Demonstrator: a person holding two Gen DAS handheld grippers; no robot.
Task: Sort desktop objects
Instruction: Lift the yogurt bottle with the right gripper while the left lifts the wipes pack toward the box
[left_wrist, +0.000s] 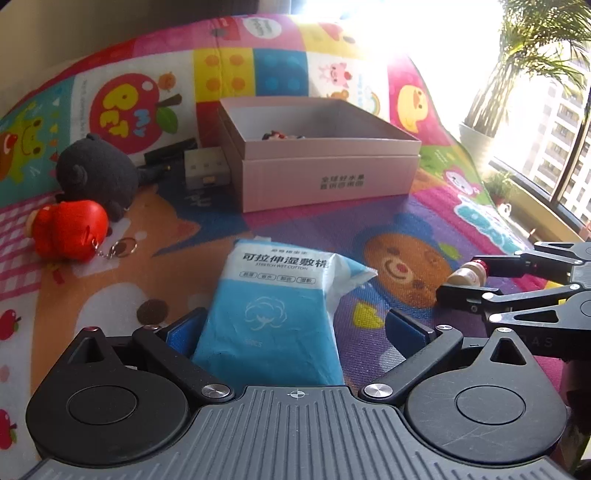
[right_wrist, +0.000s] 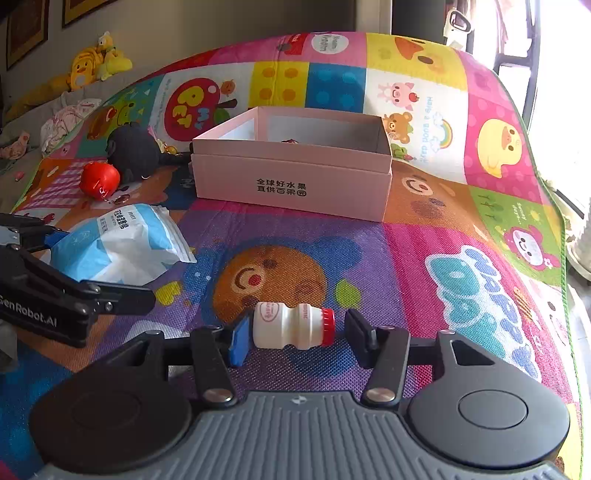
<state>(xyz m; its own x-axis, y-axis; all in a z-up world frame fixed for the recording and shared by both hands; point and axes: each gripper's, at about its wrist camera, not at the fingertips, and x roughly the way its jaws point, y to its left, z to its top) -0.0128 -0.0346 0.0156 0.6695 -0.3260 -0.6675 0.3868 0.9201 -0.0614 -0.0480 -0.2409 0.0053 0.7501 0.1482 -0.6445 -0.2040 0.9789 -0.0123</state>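
A blue and white pack of wet cotton (left_wrist: 273, 314) lies on the colourful play mat between the fingers of my left gripper (left_wrist: 295, 328), which stands wide open; its left pad is close beside the pack and its right pad is clear of it. A small white drink bottle (right_wrist: 291, 325) with a red cap lies on its side between the fingers of my right gripper (right_wrist: 298, 334), open, with a gap at the cap end. An open pink box (right_wrist: 291, 170) stands farther back with a small figure (left_wrist: 275, 136) inside.
A black plush toy (left_wrist: 96, 173), a red toy with a keyring (left_wrist: 70, 230) and a white adapter (left_wrist: 205, 168) lie left of the box. The mat's edge (right_wrist: 561, 236) drops off at the right by a window. Yellow plush toys (right_wrist: 92, 62) sit far left.
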